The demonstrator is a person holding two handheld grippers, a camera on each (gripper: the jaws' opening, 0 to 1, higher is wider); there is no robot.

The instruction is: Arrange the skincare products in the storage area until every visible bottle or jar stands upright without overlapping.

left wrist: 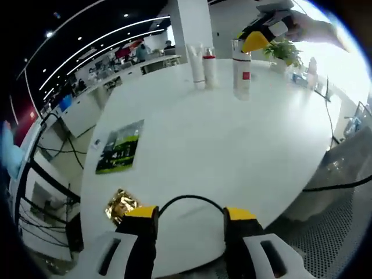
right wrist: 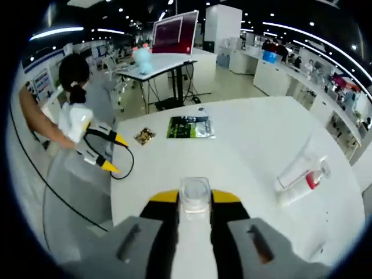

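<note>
Surface: a white table [left wrist: 232, 151] in a bright open office with ceiling strip lights.
Left gripper [left wrist: 190, 214]: jaws held wide, nothing between them.
Right gripper [right wrist: 195, 200]: jaws closed on a clear-capped bottle [right wrist: 195, 197].
Other products: two tubes [left wrist: 202, 67] upright at the far edge.
Loose items: a green leaflet [left wrist: 121, 146] and gold wrapper [left wrist: 121, 203].

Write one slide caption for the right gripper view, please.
Right tongs grip a clear-capped white bottle above the white table.
</note>
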